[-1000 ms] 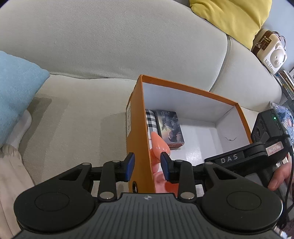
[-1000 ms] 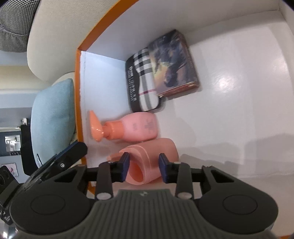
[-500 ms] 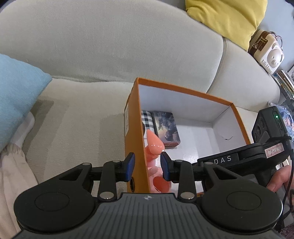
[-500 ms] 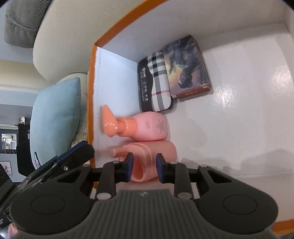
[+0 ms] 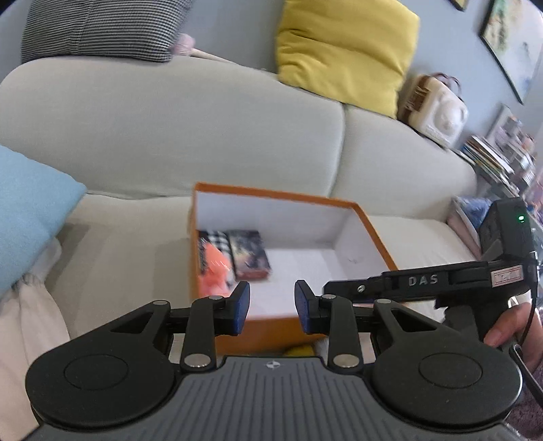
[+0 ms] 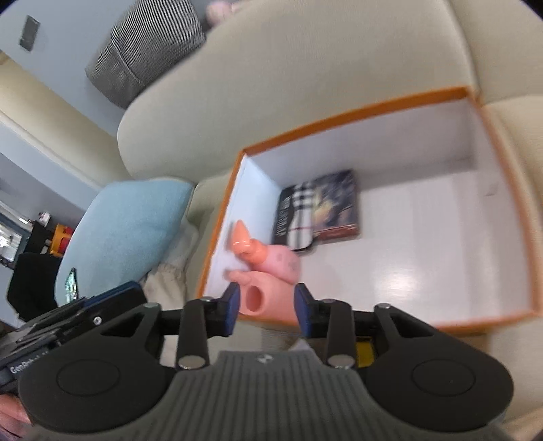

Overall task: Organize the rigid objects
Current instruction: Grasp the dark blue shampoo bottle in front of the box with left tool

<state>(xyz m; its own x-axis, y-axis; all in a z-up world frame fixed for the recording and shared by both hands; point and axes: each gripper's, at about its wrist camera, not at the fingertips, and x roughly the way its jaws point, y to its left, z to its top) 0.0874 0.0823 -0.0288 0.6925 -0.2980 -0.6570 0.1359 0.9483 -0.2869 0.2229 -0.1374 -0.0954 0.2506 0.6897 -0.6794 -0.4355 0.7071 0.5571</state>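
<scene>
- An orange box (image 5: pixel 375 234) with a white inside is seen resting on the seat of a pale grey sofa (image 5: pixel 169 129), its top open.
- Four things are laid along the box's left wall: a checked case (image 6: pixel 297 217), a dark book (image 6: pixel 336 203) beside it, a pink bottle (image 6: pixel 281 261) with an orange cap, and a pink cup (image 6: pixel 268 302) lying on its side nearest the camera.
- The bottle and the cup are seen touching each other; the case and the book lie side by side toward the back wall.
- The rest of the box floor is seen as bare white.
- The left gripper (image 5: pixel 271 307) is held in front of the box's near wall, its blue-padded fingers (image 5: pixel 241 307) spread apart with nothing between them.
- The right gripper (image 6: pixel 266 308) is held above the near left corner of the box, its fingers (image 6: pixel 232 307) spread apart; the cup is seen in the gap behind them, but it is not gripped.
- In the left view the right gripper's black body is seen at the right edge, held by a hand (image 5: pixel 516 330).
- A light blue cushion (image 5: pixel 27 210) lies on the sofa left of the box, a yellow cushion (image 5: pixel 346 51) and a striped cushion (image 5: pixel 101 27) on the sofa back.
- Both views are blurred.
</scene>
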